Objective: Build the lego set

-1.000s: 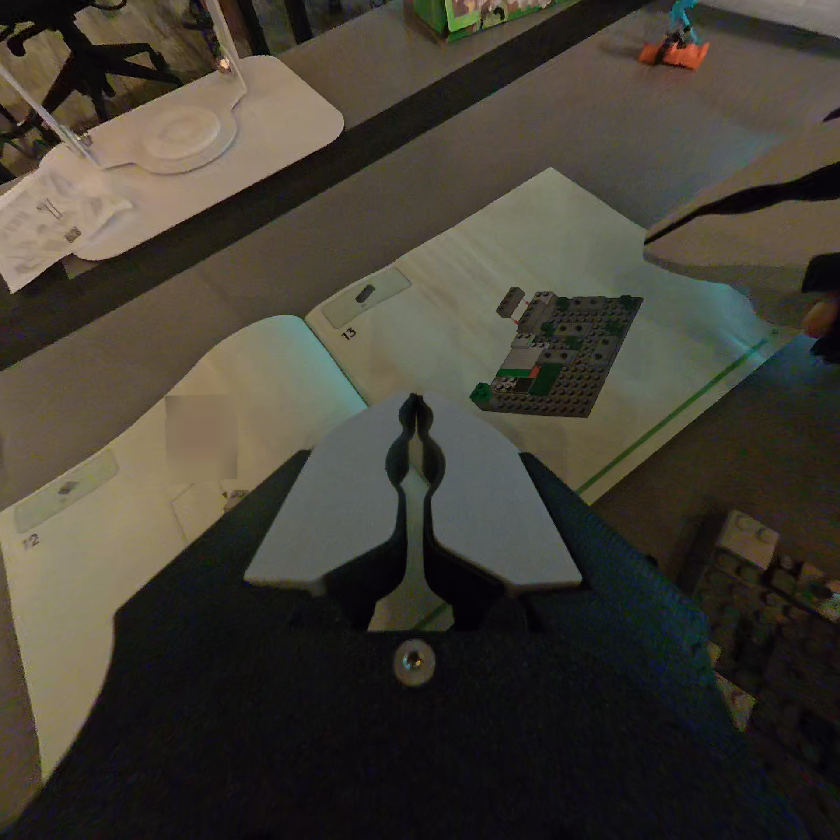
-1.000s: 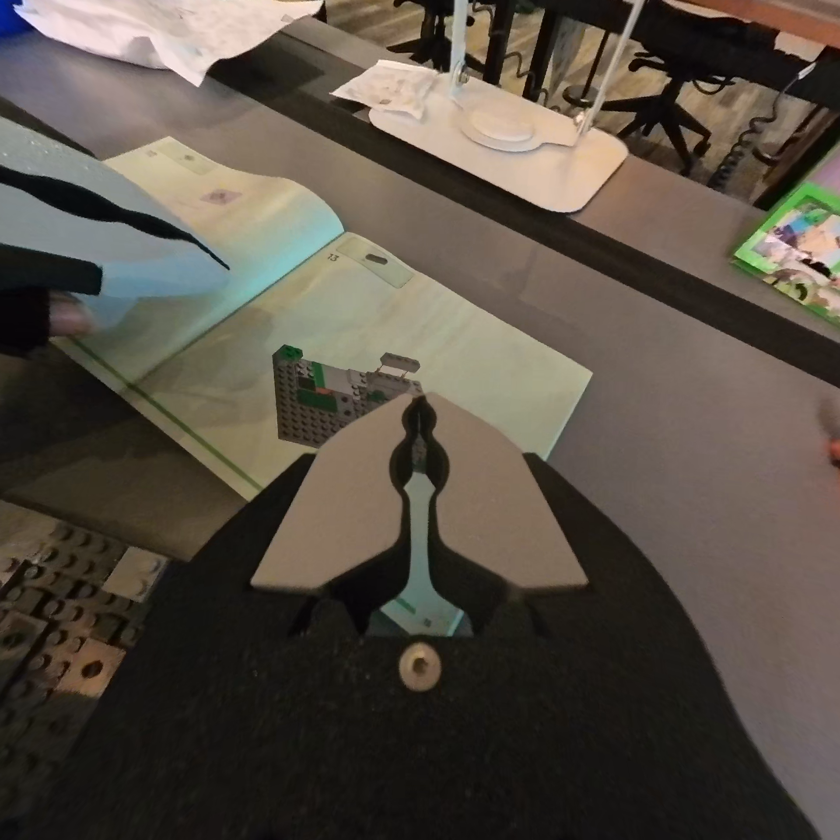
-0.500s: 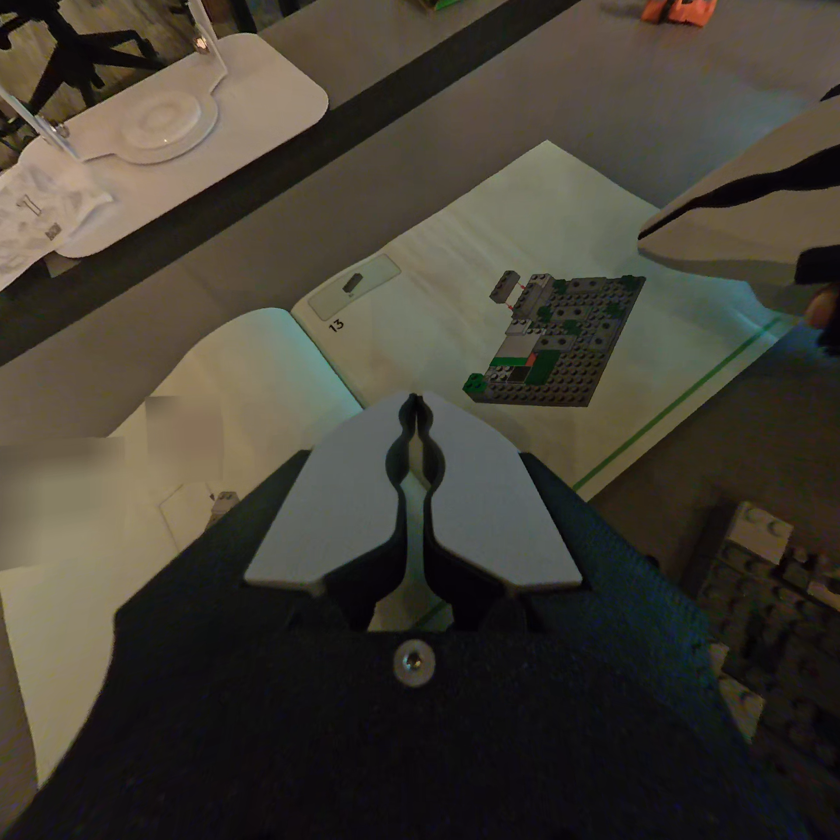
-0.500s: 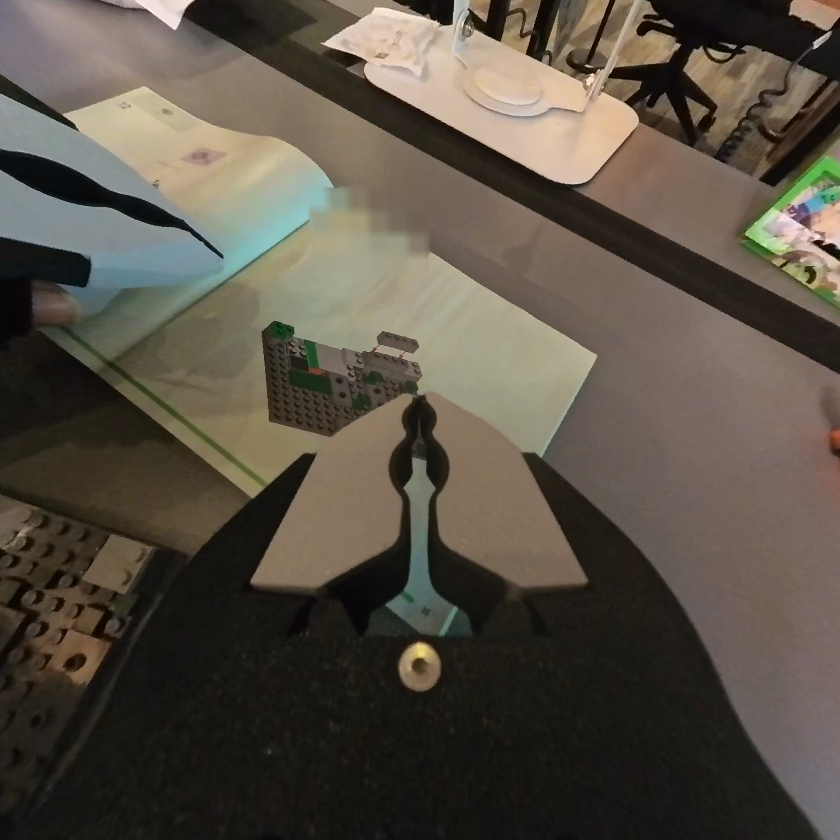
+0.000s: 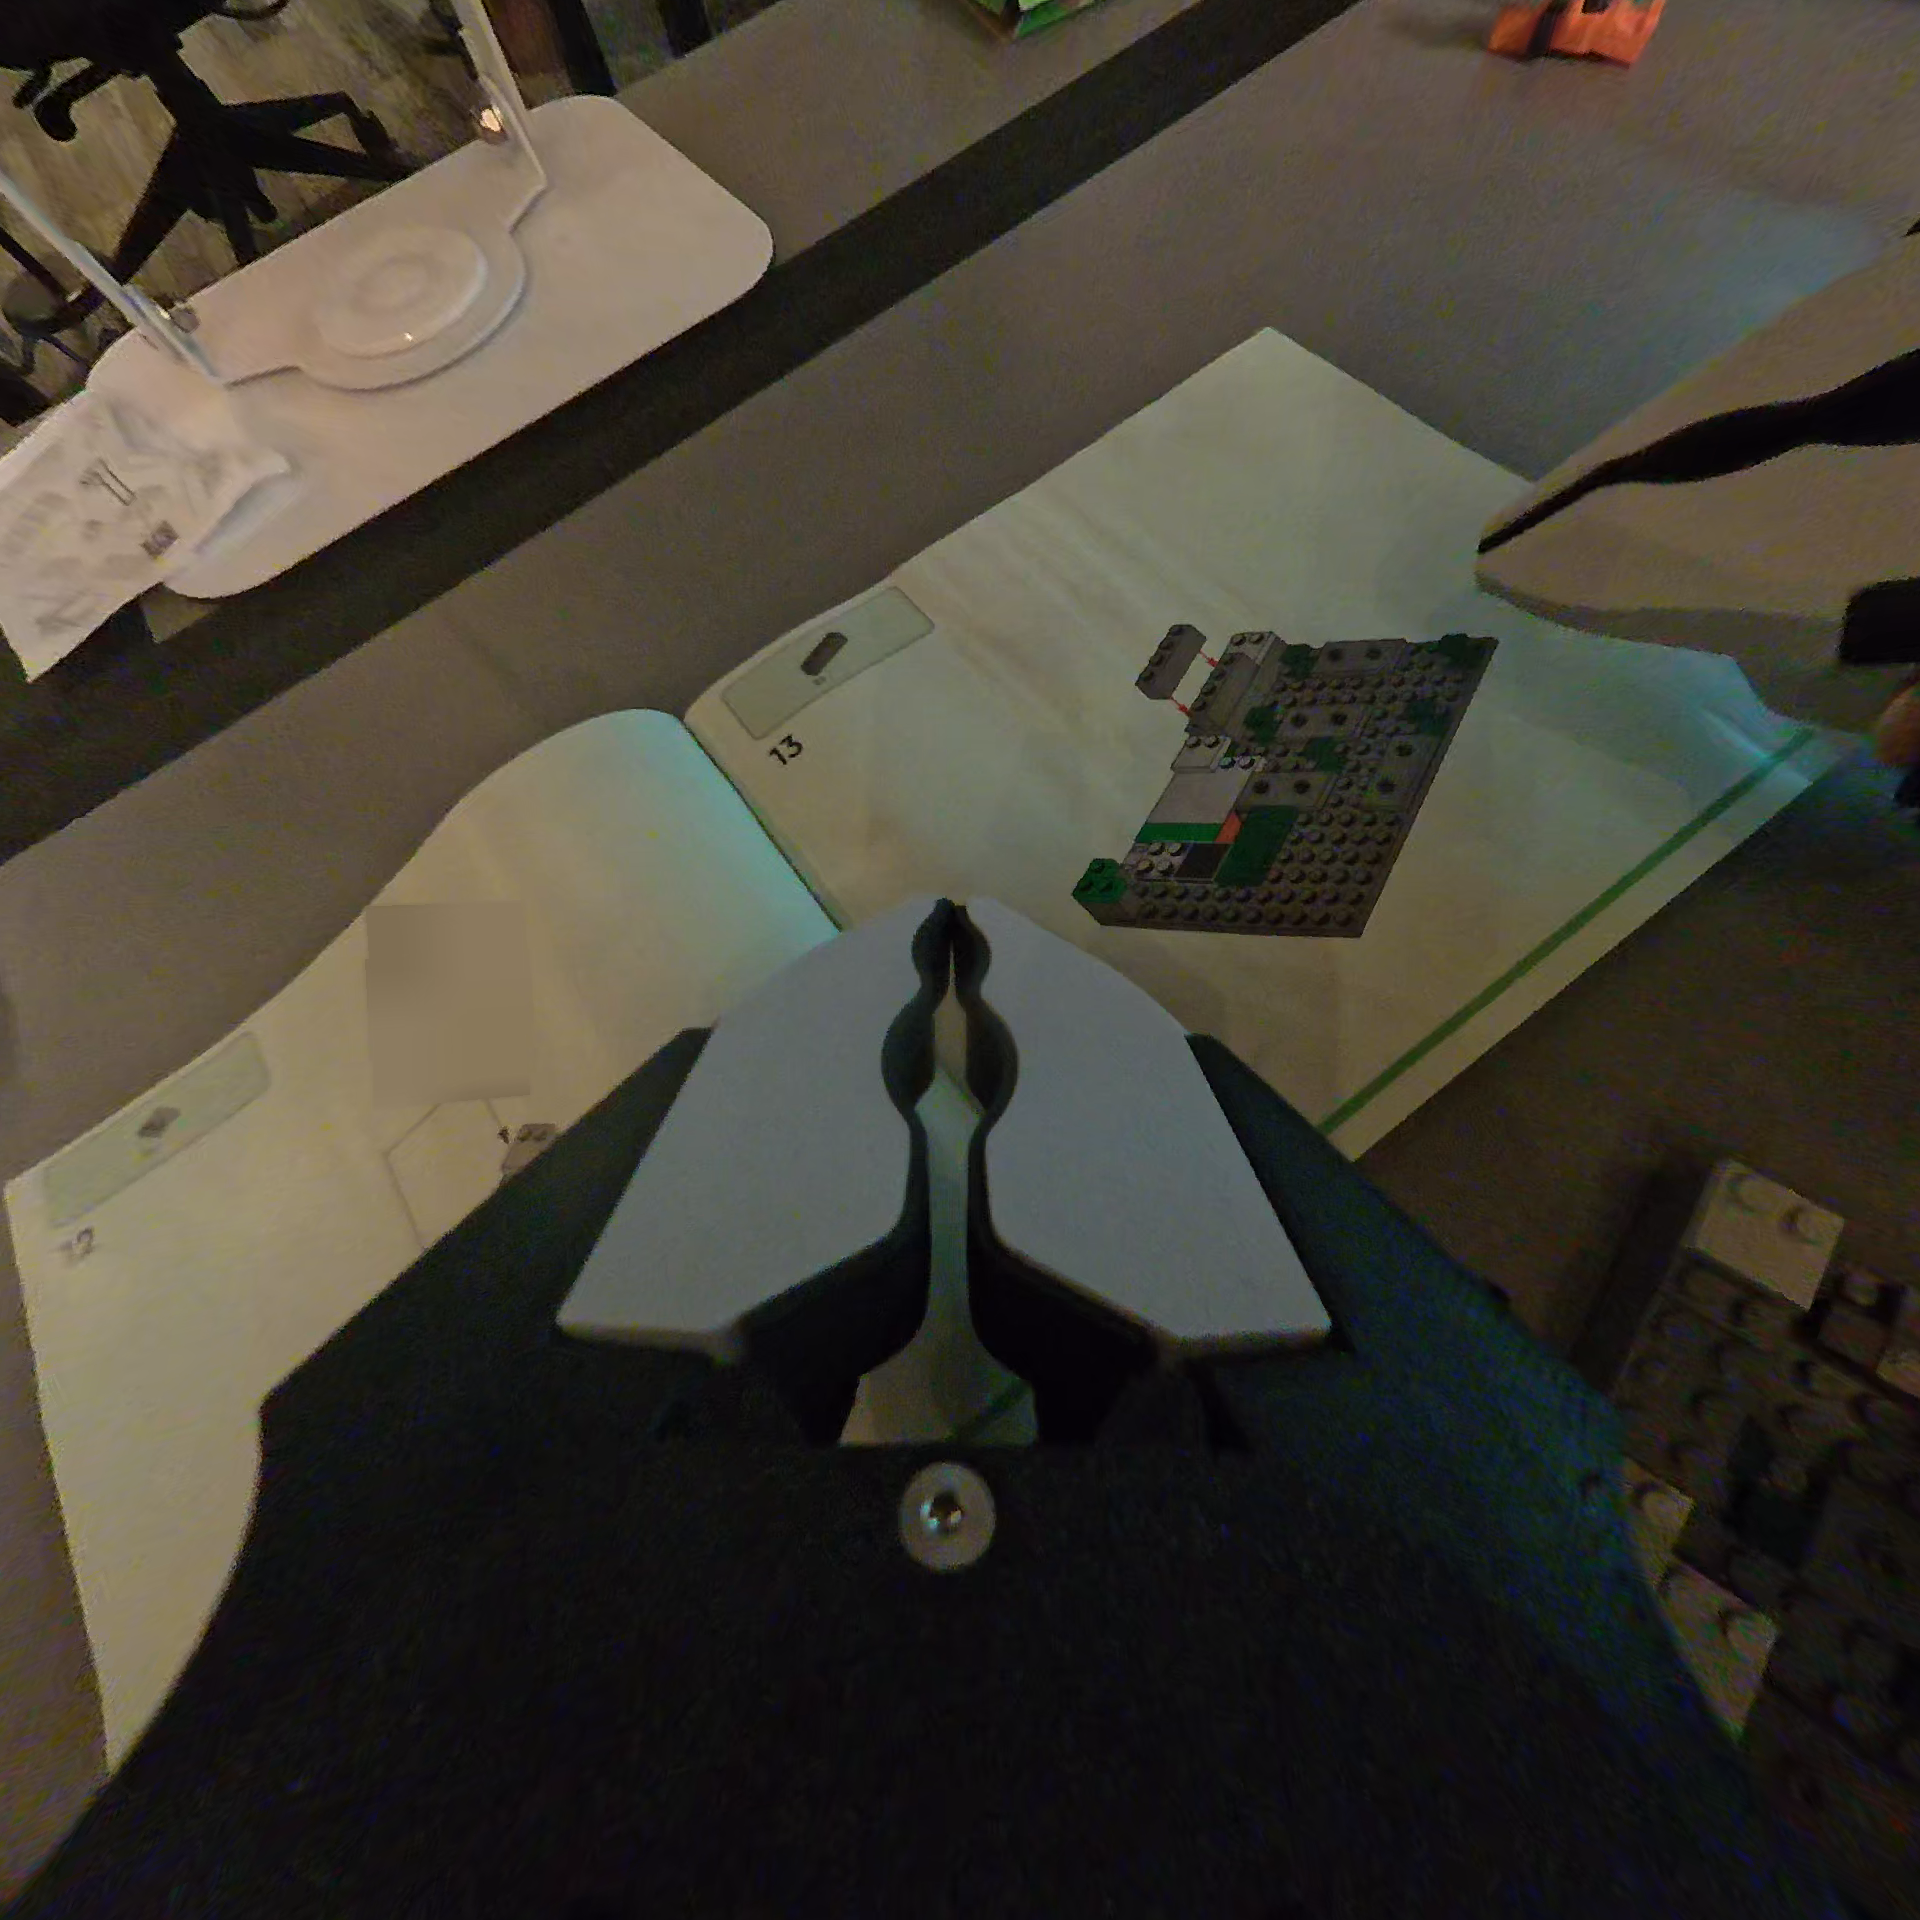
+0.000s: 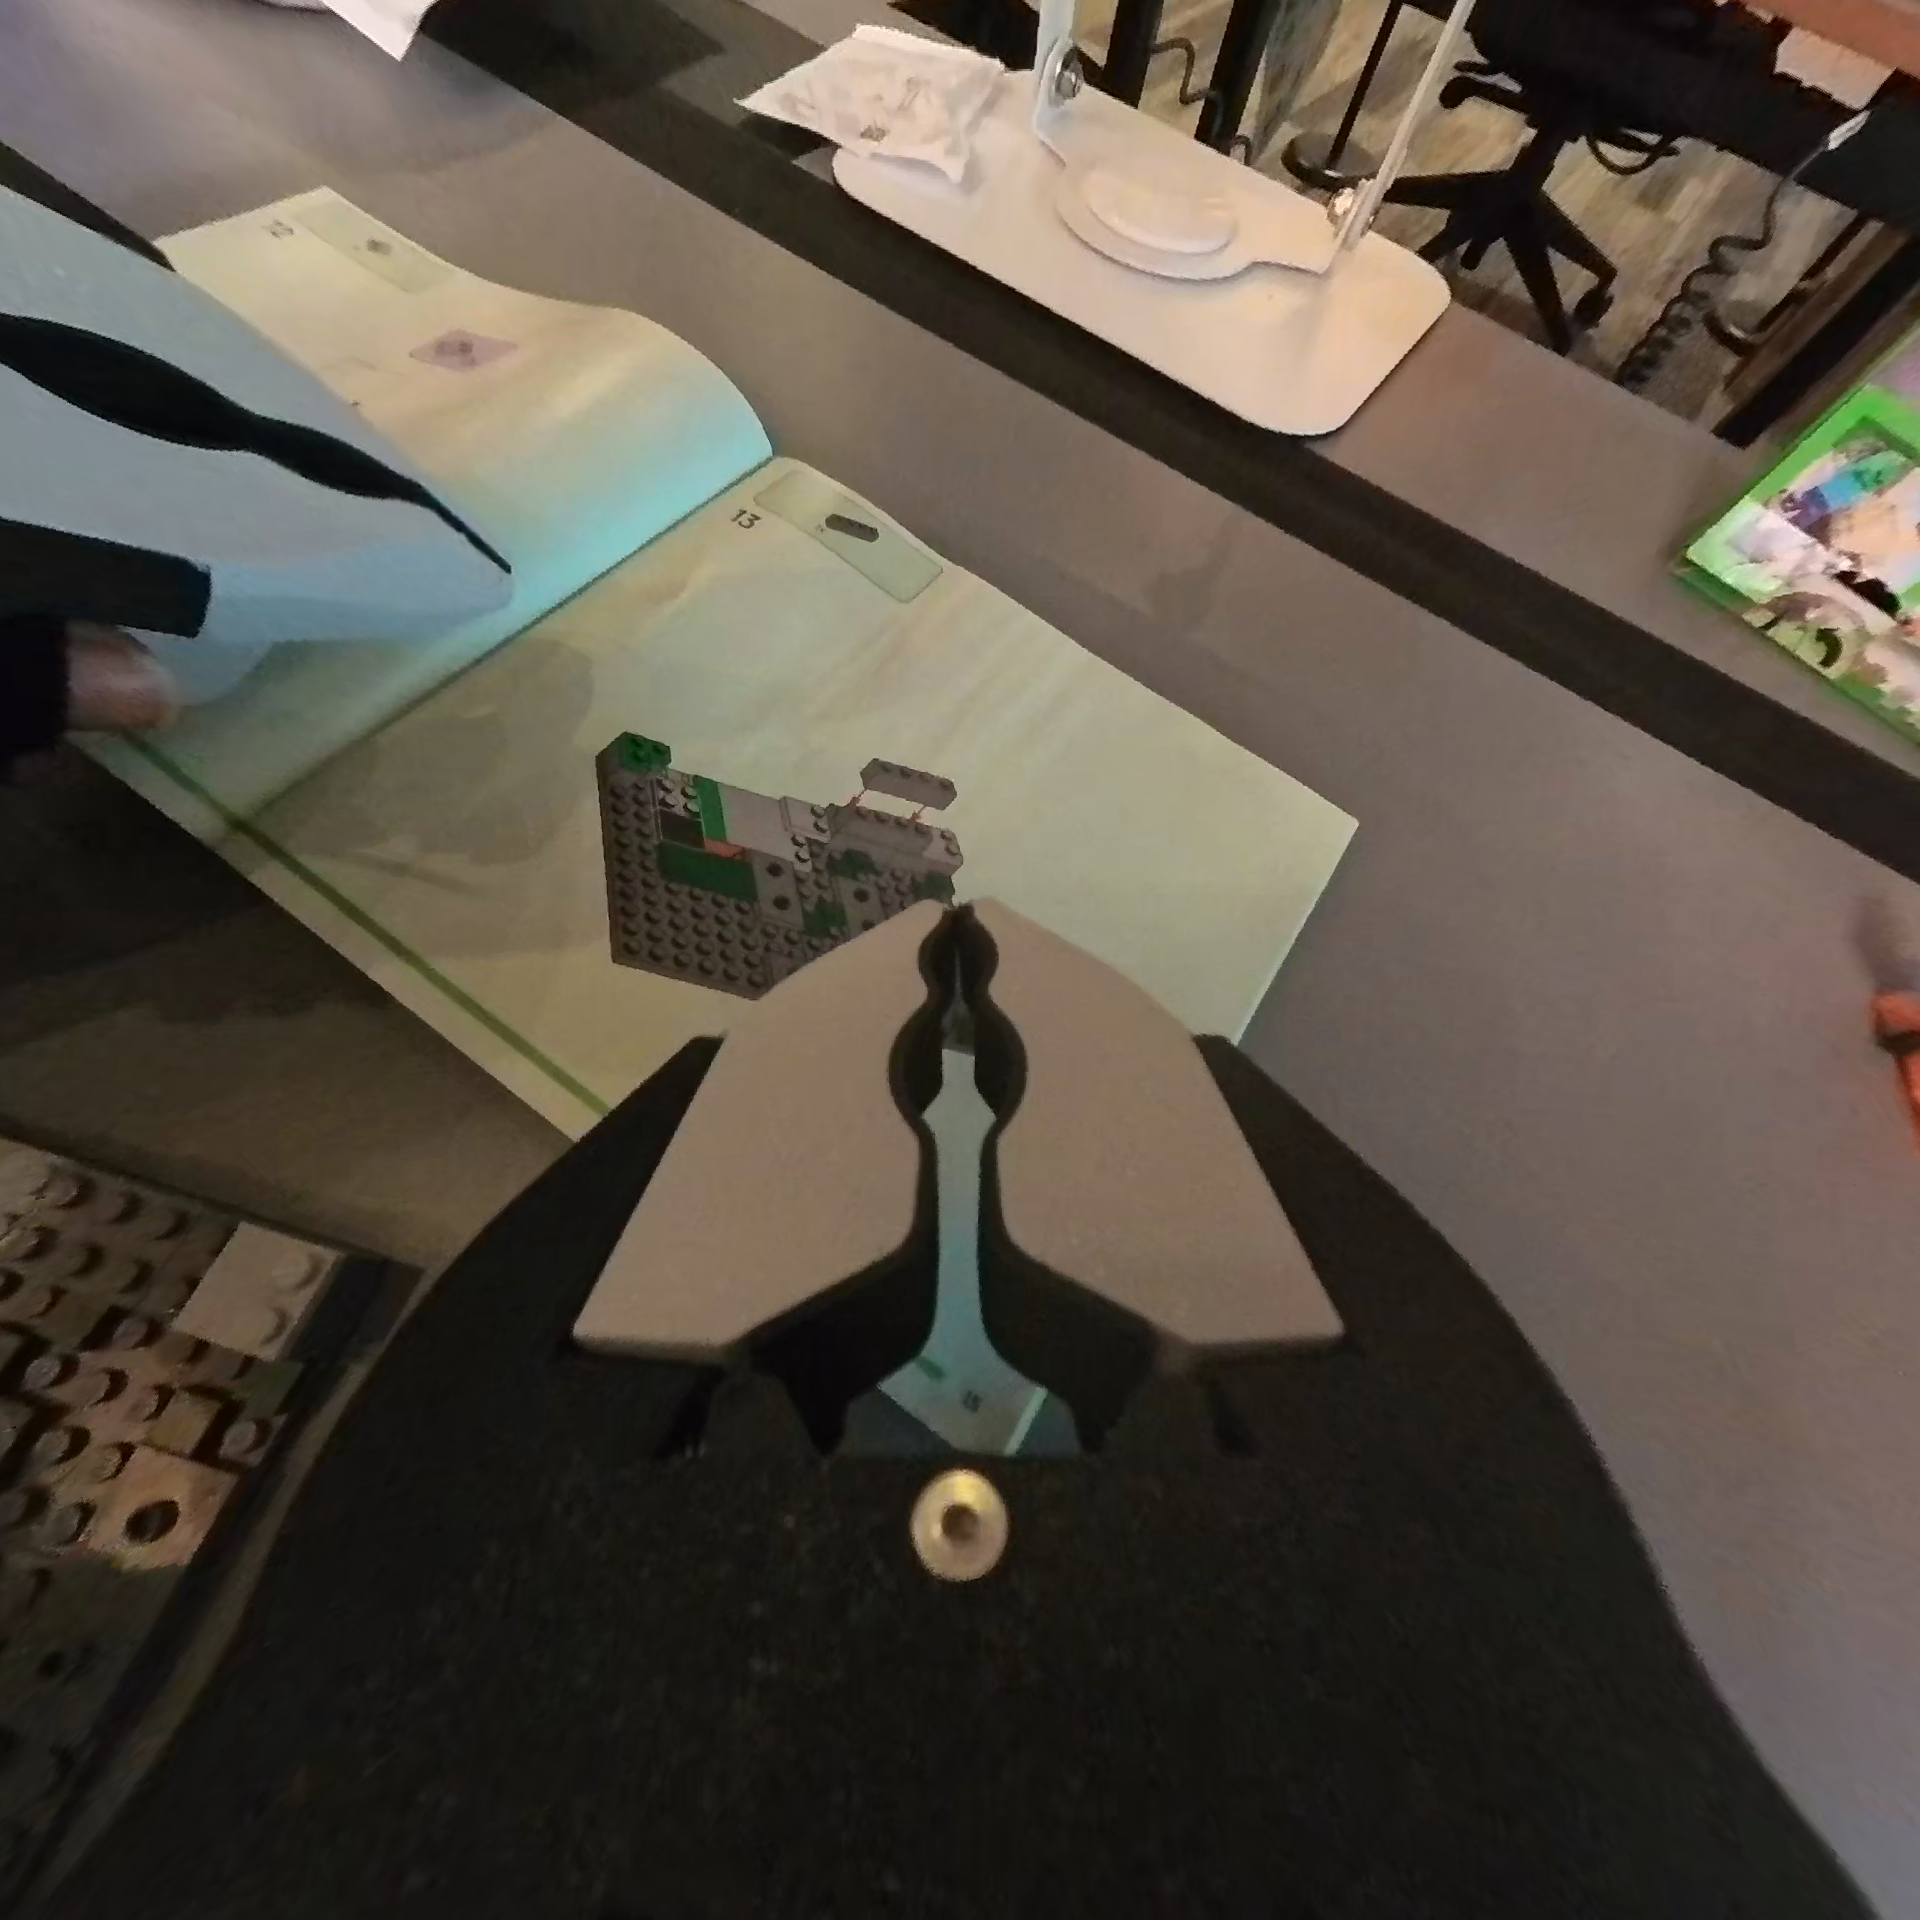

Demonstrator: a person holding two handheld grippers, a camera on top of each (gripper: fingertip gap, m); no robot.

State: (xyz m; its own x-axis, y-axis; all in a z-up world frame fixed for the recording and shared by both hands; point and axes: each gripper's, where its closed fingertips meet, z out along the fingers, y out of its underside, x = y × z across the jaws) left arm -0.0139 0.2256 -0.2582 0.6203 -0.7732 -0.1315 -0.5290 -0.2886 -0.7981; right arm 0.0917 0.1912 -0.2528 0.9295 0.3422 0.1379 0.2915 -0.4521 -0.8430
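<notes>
An open instruction booklet [image 5: 1018, 665] lies on the grey table; its right page shows a picture of a grey studded plate build, and it also shows in the right wrist view [image 6: 935, 707]. My left gripper [image 5: 951, 914] is shut and empty, hovering over the booklet's fold. My right gripper [image 6: 961, 914] is shut, hovering over the right page; nothing shows between its fingers. Each gripper appears in the other's view, the right gripper [image 5: 1496, 540] and the left gripper [image 6: 499, 566]. The dark grey Lego build [image 5: 1766, 1403] sits near the booklet's front edge and shows in the right wrist view [image 6: 104, 1403].
A white flat stand base [image 5: 416, 301] with clear uprights stands across a dark gap at the back [image 6: 1195, 229], with a crumpled bag of papers [image 5: 104, 509] beside it. A green box [image 6: 1818, 582] and an orange figure [image 5: 1558, 26] lie at the far right.
Both grippers have only drifted slightly above the booklet. Both stay shut. The booklet and the build have not moved.
</notes>
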